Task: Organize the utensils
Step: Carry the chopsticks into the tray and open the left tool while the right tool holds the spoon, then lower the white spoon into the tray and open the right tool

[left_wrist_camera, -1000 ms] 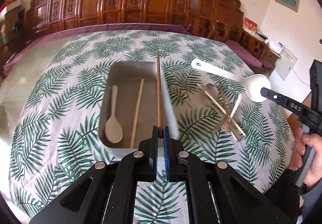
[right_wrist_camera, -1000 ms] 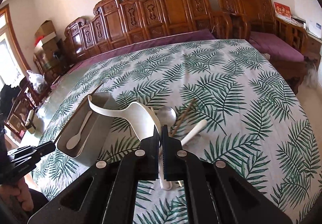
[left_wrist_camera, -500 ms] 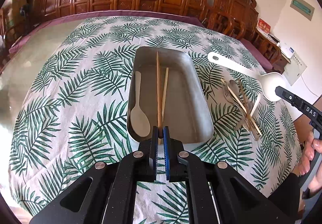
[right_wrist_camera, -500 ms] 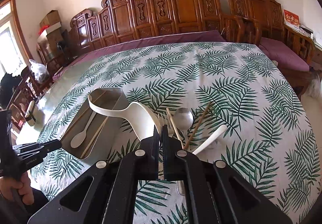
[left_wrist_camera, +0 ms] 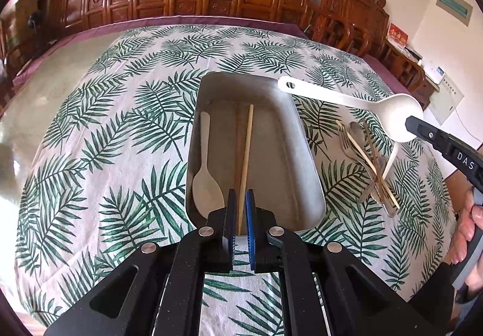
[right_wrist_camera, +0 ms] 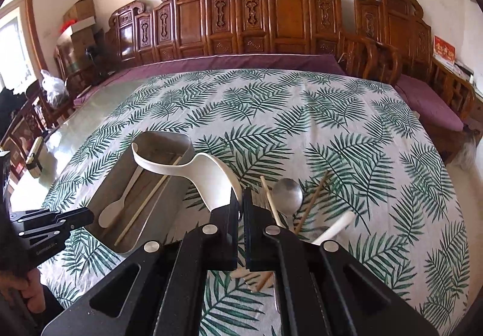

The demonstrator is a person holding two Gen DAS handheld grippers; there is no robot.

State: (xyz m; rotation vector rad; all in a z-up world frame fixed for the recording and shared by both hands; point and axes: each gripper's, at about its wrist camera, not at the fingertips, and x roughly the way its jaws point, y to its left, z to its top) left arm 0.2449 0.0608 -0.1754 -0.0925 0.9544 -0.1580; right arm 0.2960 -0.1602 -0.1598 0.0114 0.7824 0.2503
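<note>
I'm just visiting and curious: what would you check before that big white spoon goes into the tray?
1. Right gripper shut on the big white spoon: ok, it pinches the bowl's edge.
2. Free room in the tray: ok, the side away from the small spoon and the pale chopstick is bare.
3. Left gripper holds nothing: ok, jaws slightly apart.
4. Left gripper out of the way: not ok, it hangs at the tray's near end.
5. Big white spoon fits lengthwise: cannot tell.

A home's living room: carved wooden chairs (right_wrist_camera: pixel 286 12) line the far wall, and a fern-print cloth (right_wrist_camera: pixel 302 130) covers the surface.
</note>
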